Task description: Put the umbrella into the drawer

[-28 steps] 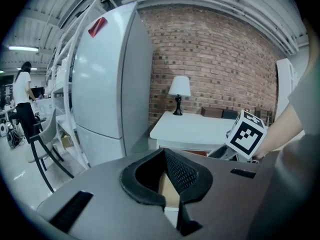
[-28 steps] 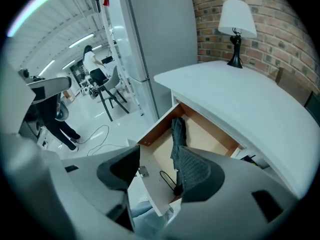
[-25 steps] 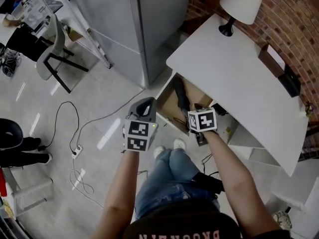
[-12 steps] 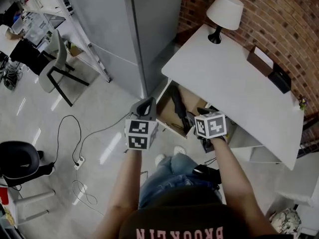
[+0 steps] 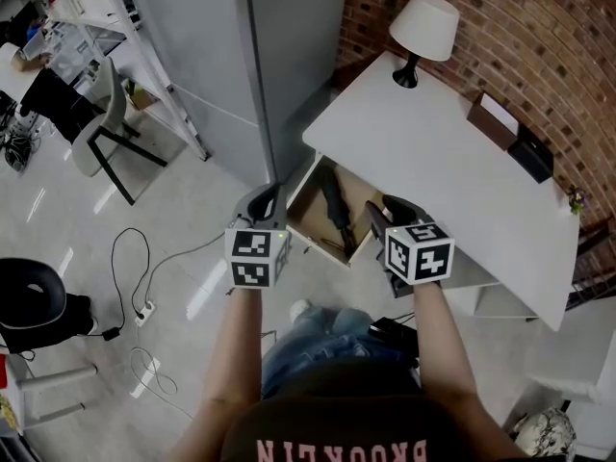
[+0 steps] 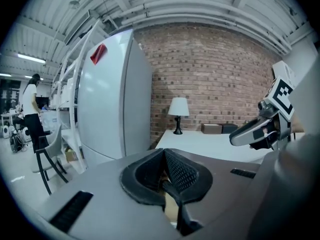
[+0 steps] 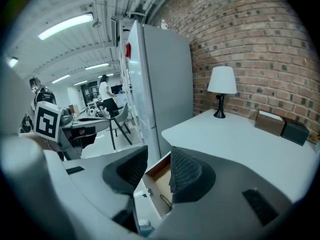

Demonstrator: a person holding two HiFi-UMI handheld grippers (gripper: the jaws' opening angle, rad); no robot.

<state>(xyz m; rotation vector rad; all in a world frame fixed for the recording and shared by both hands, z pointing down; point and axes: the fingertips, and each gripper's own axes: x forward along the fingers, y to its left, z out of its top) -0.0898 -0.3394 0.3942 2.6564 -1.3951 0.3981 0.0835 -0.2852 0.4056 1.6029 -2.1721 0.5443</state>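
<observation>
The black folded umbrella (image 5: 333, 202) lies inside the open wooden drawer (image 5: 310, 221) under the white desk (image 5: 452, 176). Both grippers hang above the floor in front of the drawer, clear of the umbrella. My left gripper (image 5: 262, 200) is at the drawer's left corner, its pads shut together on nothing (image 6: 164, 165). My right gripper (image 5: 383, 216) is at the drawer's right, and its jaws (image 7: 159, 165) are closing with a gap and nothing between them. Through that gap I see the drawer (image 7: 159, 185) below.
A lamp (image 5: 423, 17) and two boxes (image 5: 500, 128) stand on the desk against the brick wall. A tall grey fridge (image 5: 260, 56) stands left of the desk. A chair (image 5: 96, 114) and a floor cable (image 5: 135, 292) lie further left. People stand far back.
Both grippers have risen away from the drawer. The right gripper has pulled back from the umbrella, which stays in the drawer, and its jaws have narrowed.
</observation>
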